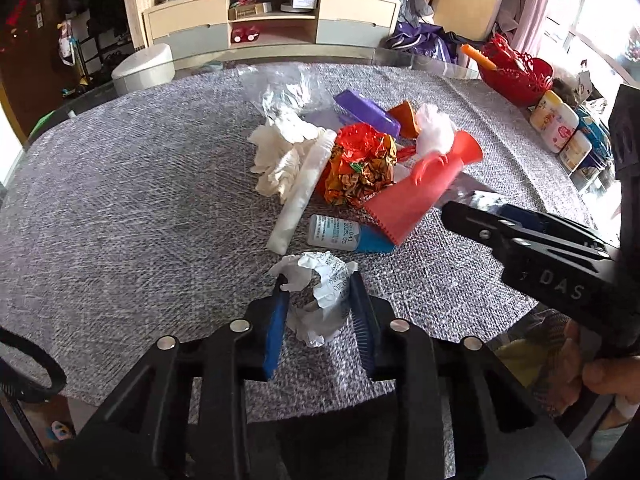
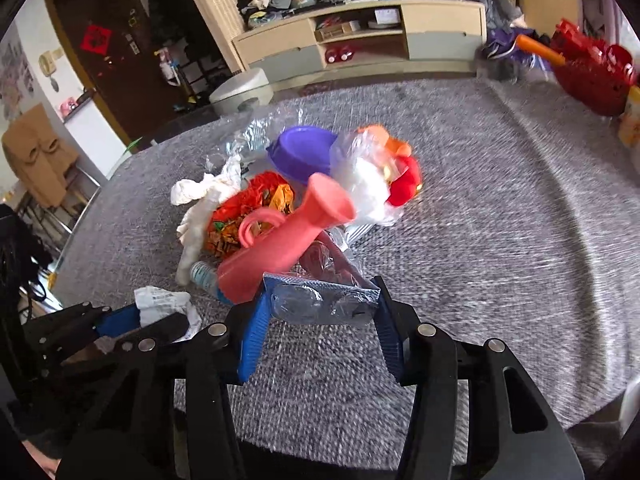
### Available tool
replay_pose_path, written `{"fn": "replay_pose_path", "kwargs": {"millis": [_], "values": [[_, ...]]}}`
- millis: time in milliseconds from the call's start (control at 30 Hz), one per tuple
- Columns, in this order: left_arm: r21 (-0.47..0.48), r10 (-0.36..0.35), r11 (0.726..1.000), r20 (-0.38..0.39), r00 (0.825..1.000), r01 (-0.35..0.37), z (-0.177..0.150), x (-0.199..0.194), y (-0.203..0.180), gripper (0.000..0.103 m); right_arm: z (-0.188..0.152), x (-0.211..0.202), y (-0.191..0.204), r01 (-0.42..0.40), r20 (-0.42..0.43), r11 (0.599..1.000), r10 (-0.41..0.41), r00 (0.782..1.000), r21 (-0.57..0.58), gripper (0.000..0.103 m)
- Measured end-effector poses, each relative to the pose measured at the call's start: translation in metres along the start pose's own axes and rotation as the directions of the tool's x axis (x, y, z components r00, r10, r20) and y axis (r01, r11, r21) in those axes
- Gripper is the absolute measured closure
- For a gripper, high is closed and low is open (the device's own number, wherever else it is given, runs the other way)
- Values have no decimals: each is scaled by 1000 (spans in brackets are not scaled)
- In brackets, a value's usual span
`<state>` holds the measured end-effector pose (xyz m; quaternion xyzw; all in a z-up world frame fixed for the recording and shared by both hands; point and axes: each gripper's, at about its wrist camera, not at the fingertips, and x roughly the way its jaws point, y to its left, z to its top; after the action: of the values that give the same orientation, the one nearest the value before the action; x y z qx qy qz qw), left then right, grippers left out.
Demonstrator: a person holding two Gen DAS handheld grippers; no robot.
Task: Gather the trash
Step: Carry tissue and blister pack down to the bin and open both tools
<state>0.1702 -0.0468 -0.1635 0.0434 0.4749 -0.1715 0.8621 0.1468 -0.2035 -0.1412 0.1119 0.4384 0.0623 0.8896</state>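
Two tongs are at work in your hands over the grey woven worktop (image 1: 120, 184), and each has a piece of trash between its blue pads. Your left tongs (image 1: 322, 284) are clenched on a crumpled white paper receipt (image 1: 320, 292), the pads pressing it from both sides near the front edge of the worktop. Your right tongs (image 2: 320, 300) grip a silver blister pack (image 2: 324, 300) by its two ends, so the pack spans the gap between the pads, just above the cloth.

The rest of the trash lies heaped in the middle of the worktop, beyond both tongs. A red plastic dustpan (image 1: 420, 188) lies tilted with its handle end raised, its toothed edge over a small white bottle with a blue cap (image 1: 340, 234) lying on its side. Just left of the dustpan sits a crumpled orange and red wrapper (image 1: 360, 168), and left of that a wad of white tissue (image 1: 280, 160) with a white rolled tube (image 1: 304, 188) lying against it. Behind them are a purple plastic lid (image 1: 366, 114), a bunched white plastic bag (image 1: 434, 130) and clear cellophane (image 1: 276, 88).

At the far right edge of the worktop stand a red basket (image 1: 516, 76) and several small jars (image 1: 556, 124), well apart from the heap.
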Motion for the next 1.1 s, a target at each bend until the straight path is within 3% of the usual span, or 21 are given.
{"fn": "replay_pose_path", "kwargs": {"millis": [300, 633, 900, 1100], "values": [[-3, 21, 1000, 82, 996, -21, -5, -52, -4, 78, 0, -48, -7, 75, 96, 996, -78, 992, 38, 53], [12, 35, 999, 200, 979, -38, -22, -125, -15, 79, -16, -118, 8, 76, 208, 997, -76, 975, 4, 53], [23, 30, 999, 216, 976, -36, -58, -155, -21, 79, -54, -131, 26, 67, 175, 996, -56, 983, -57, 53], [4, 25, 1000, 150, 988, -25, -97, -143, -15, 79, -92, -123, 33, 40, 102, 995, -31, 994, -89, 53]]}}
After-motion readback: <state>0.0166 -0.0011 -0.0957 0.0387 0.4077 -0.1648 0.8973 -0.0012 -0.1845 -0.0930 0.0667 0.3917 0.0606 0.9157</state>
